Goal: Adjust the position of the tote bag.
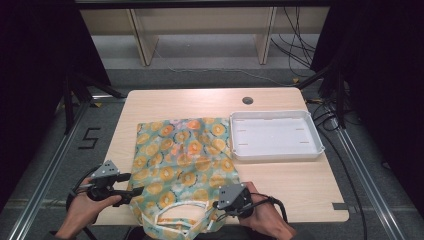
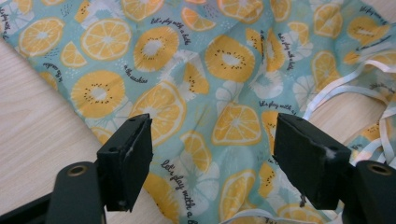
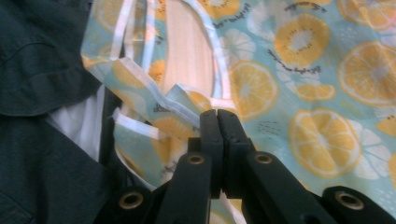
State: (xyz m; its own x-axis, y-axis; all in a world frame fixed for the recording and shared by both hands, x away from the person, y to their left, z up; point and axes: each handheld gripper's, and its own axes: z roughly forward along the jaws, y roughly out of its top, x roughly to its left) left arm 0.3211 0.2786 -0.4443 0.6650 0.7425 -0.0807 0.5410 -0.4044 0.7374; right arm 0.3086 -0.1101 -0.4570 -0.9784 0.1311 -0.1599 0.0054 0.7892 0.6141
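Note:
A thin cloth bag printed with orange slices on pale blue lies flat on the wooden table, its white-trimmed handles hanging toward the near edge. My left gripper hovers at the bag's lower left edge. In the left gripper view its jaws stand wide apart over the cloth with nothing pinched. My right gripper sits at the bag's lower right by the handles. Its jaws are pressed together on a raised, white-trimmed fold of the cloth.
A shallow white tray stands to the right of the bag, touching its upper right corner. A round cable hole is at the table's far edge. Dark clothing of the person is close to the right gripper.

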